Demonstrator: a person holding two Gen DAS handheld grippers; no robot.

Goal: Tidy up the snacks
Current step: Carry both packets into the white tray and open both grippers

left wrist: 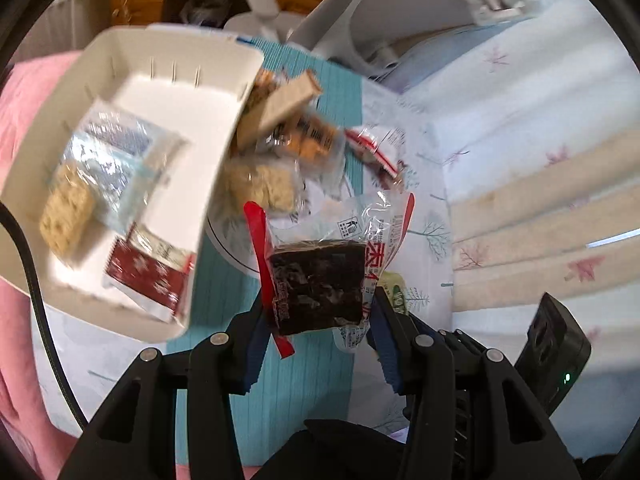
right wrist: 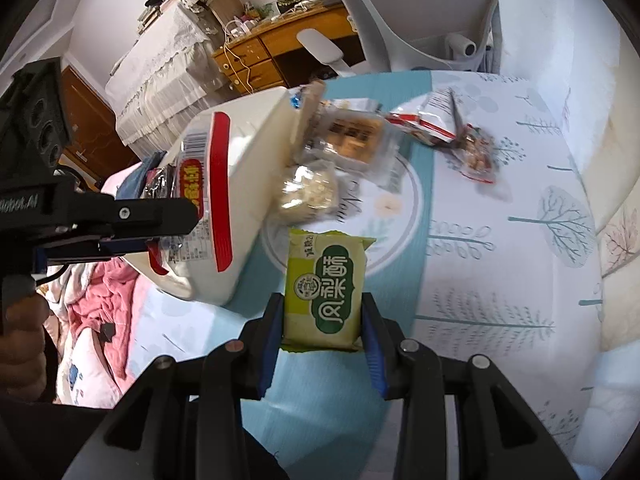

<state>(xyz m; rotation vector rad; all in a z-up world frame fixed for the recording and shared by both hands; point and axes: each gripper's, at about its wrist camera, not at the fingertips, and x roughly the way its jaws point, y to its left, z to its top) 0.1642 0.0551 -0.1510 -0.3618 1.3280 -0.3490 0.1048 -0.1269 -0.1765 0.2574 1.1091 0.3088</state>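
My left gripper (left wrist: 318,320) is shut on a dark brown cake in a clear, red-edged wrapper (left wrist: 320,284), held up above the table. In the right wrist view that gripper (right wrist: 168,232) comes in from the left with the wrapped cake (right wrist: 208,192) in front of the white bin (right wrist: 260,140). My right gripper (right wrist: 322,320) is shut on a yellow-green packet (right wrist: 326,284), upright between its blue pads. The white bin (left wrist: 180,40) at the left holds several wrapped snacks. A heap of loose snacks (left wrist: 280,136) lies beside it on the table.
A red-and-white packet (right wrist: 436,120) and a nut packet (right wrist: 476,156) lie farther right on the tree-patterned cloth (right wrist: 500,280). A white chair (right wrist: 420,12) stands behind the table. Pink bedding (right wrist: 100,292) lies at the left. A hand (right wrist: 20,328) holds the left gripper.
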